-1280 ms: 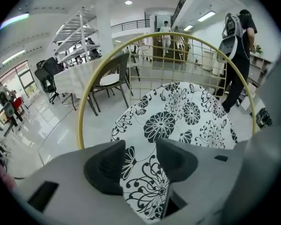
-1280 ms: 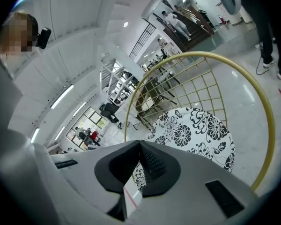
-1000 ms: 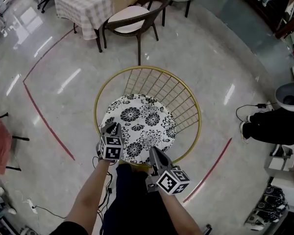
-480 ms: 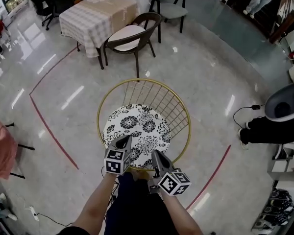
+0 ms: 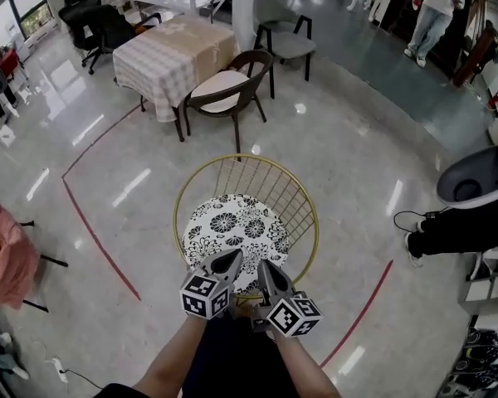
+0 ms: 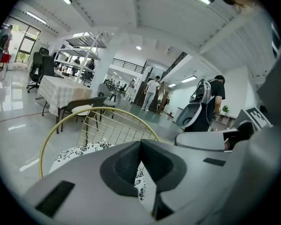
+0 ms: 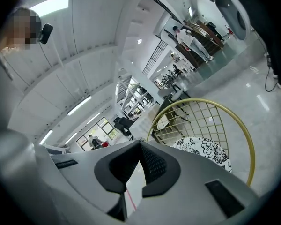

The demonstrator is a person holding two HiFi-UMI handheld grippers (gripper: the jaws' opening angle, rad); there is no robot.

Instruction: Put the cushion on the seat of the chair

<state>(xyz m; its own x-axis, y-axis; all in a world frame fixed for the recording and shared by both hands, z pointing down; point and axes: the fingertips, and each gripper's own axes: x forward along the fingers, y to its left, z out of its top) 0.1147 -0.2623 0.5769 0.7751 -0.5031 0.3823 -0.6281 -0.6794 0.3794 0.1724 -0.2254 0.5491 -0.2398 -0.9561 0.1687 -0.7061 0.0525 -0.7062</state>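
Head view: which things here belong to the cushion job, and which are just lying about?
Job: round black-and-white floral cushion; gold wire chair under it; left gripper; right gripper, both empty.
Lying about: checked-cloth table; brown chair with cream seat; red floor line.

The cushion is white with black flowers, the chair gold wire (the tablecloth, beige check).
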